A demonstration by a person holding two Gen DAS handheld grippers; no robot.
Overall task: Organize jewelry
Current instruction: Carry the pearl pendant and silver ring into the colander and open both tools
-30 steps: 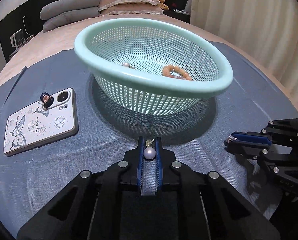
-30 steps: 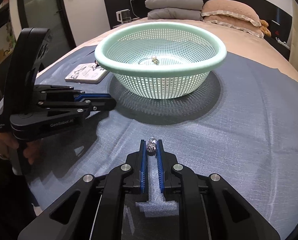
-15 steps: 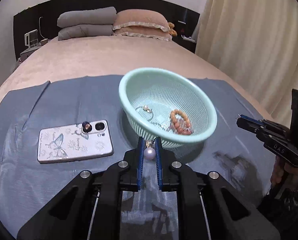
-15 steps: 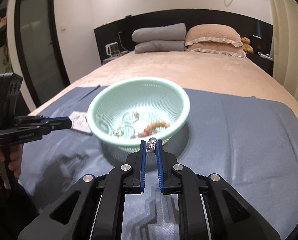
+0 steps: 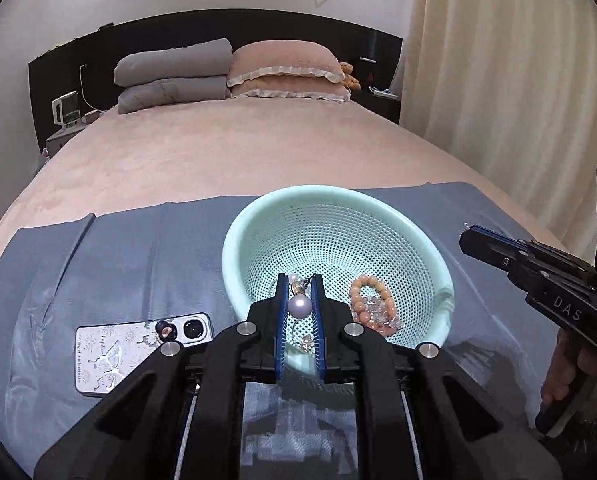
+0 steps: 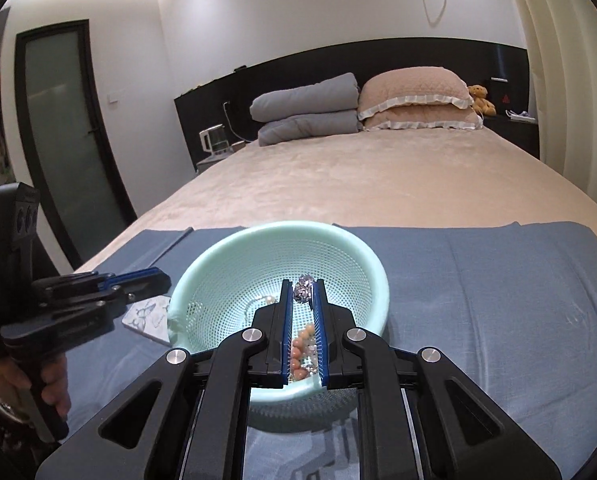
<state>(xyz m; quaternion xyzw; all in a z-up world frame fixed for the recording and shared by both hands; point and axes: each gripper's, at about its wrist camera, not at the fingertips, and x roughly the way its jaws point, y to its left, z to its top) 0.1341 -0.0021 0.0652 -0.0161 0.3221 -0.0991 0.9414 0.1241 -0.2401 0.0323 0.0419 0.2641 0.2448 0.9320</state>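
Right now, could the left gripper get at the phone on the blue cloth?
Probably not yet. The phone lies uncovered on the cloth left of the basket, so the path looks clear, but the left gripper is shut on a pearl earring, which it would need to drop first.

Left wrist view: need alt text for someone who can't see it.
The left gripper is shut on a pearl earring above a mint mesh basket holding a coral bead bracelet. The basket sits on a blue cloth over a bed, with a butterfly-case phone left and the right gripper at right.
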